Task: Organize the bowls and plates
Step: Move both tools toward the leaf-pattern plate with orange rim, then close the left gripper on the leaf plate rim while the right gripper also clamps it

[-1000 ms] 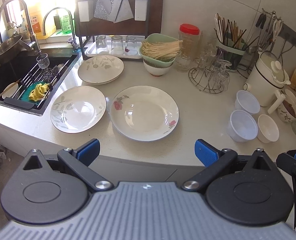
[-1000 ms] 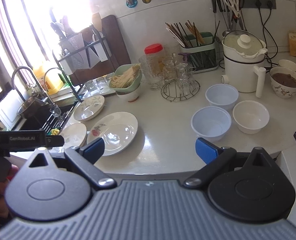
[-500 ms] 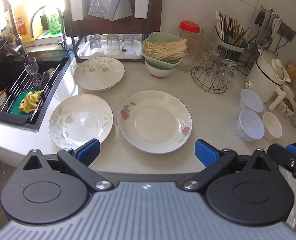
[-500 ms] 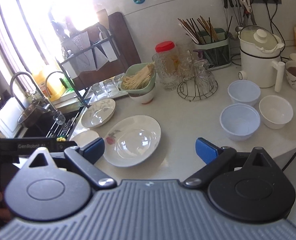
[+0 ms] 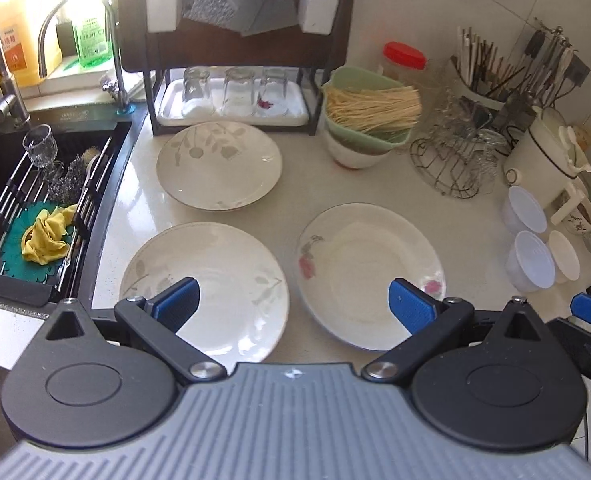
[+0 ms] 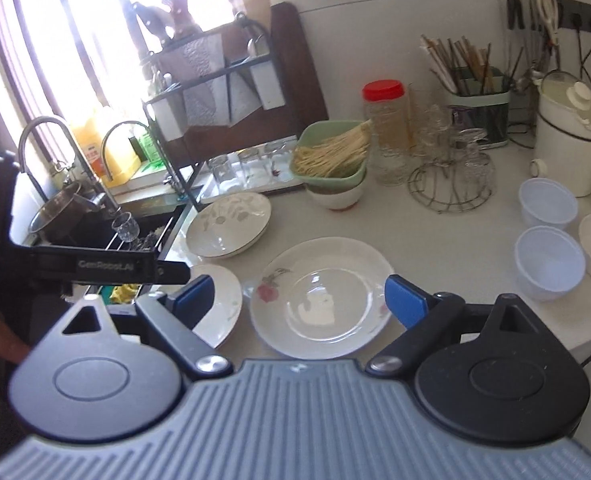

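Countertop plates lie before both wide-open, empty jaws; only the left view shows the sink's yellow cloth.

Both wrist views look down over the same countertop.

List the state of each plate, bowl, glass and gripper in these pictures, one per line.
left gripper: open, empty, above the plates.
right gripper: open, empty.
rose plate: flat on counter, empty.
near leaf plate: flat, empty.
far leaf plate: flat, empty, by the rack.
three small bowls: upright, empty, unstacked.
green bowl: holds noodles, sits on another bowl.
rack glasses: upside down on tray.
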A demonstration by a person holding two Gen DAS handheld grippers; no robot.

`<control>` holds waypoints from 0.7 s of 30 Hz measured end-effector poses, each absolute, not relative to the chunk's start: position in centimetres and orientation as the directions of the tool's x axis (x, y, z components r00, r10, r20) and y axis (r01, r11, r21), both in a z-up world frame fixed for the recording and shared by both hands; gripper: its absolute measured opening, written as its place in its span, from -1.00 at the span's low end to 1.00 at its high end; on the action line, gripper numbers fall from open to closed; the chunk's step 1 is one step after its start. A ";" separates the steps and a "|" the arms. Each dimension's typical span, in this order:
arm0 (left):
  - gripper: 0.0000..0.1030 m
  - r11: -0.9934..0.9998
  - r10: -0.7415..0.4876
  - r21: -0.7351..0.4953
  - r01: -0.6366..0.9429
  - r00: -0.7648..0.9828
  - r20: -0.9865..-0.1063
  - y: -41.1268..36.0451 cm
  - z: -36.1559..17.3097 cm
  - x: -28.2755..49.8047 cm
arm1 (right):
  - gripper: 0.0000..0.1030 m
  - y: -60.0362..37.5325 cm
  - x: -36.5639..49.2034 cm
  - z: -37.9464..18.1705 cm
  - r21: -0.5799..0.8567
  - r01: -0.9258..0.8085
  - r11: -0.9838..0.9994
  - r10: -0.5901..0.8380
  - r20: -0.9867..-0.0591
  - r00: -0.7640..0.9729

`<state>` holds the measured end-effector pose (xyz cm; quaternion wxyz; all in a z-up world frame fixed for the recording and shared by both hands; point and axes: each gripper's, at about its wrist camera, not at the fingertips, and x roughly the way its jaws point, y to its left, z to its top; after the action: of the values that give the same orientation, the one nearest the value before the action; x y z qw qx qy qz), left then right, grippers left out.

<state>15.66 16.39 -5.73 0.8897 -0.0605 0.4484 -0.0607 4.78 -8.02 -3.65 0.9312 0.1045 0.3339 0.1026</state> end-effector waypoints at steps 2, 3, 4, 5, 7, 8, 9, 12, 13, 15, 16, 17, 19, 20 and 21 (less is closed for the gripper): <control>0.98 0.984 -0.170 -0.169 0.056 0.579 -0.797 18.2 -6.6 16.6 | 0.74 -6.5 5.7 -4.6 0.286 -0.114 0.951 0.275 -0.620 0.735; 0.98 0.983 -0.174 -0.171 0.060 0.575 -0.799 19.0 -6.9 17.0 | 0.70 -5.7 6.2 -5.0 0.290 -0.108 0.951 0.274 -0.629 0.727; 0.98 0.983 -0.178 -0.172 0.065 0.572 -0.801 20.0 -7.3 17.6 | 0.68 -4.9 6.8 -5.4 0.299 -0.102 0.949 0.278 -0.637 0.719; 0.98 0.983 -0.181 -0.171 0.073 0.572 -0.800 20.7 -7.5 17.9 | 0.67 -4.2 7.5 -5.9 0.309 -0.099 0.946 0.285 -0.644 0.710; 0.98 0.982 -0.186 -0.167 0.085 0.571 -0.800 22.5 -8.1 18.6 | 0.66 -2.6 8.6 -6.5 0.319 -0.094 0.943 0.290 -0.650 0.702; 0.98 0.982 -0.185 -0.164 0.088 0.566 -0.803 23.1 -8.5 18.9 | 0.65 -1.8 9.1 -6.8 0.327 -0.093 0.941 0.296 -0.651 0.699; 0.98 0.983 -0.184 -0.162 0.089 0.559 -0.809 23.9 -8.8 19.3 | 0.64 -1.0 9.7 -7.2 0.332 -0.092 0.939 0.300 -0.657 0.692; 0.96 0.976 -0.217 -0.198 0.094 0.526 -0.822 26.4 -10.2 20.6 | 0.62 1.2 11.2 -8.8 0.331 -0.065 0.941 0.292 -0.699 0.653; 0.96 0.974 -0.226 -0.210 0.091 0.511 -0.829 27.1 -10.8 21.1 | 0.62 1.8 11.6 -9.3 0.337 -0.058 0.940 0.294 -0.709 0.641; 0.96 0.973 -0.228 -0.212 0.088 0.488 -0.843 28.6 -12.1 21.8 | 0.62 2.9 12.5 -10.6 0.357 -0.036 0.933 0.303 -0.731 0.611; 0.96 0.973 -0.229 -0.212 0.090 0.481 -0.846 29.1 -12.6 22.0 | 0.57 3.4 13.0 -11.1 0.368 -0.030 0.929 0.312 -0.740 0.596; 0.96 0.971 -0.237 -0.219 0.095 0.481 -0.844 29.7 -13.1 22.3 | 0.53 3.8 13.3 -11.6 0.370 -0.025 0.929 0.315 -0.751 0.580; 0.96 0.962 -0.271 -0.248 0.113 0.484 -0.832 30.7 -14.2 22.5 | 0.43 4.4 14.0 -12.6 0.369 -0.010 0.929 0.315 -0.777 0.545; 0.96 0.960 -0.281 -0.254 0.122 0.479 -0.832 31.1 -14.8 22.6 | 0.37 4.6 14.5 -13.3 0.375 0.002 0.927 0.319 -0.791 0.521; 0.96 0.959 -0.284 -0.255 0.126 0.473 -0.834 31.4 -15.5 22.7 | 0.25 4.7 14.8 -13.9 0.380 0.016 0.925 0.322 -0.803 0.501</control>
<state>22.73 31.42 -15.46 0.8546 -0.0791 0.4991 -0.1197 14.84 4.68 -13.90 0.8492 0.1717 0.4912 0.0901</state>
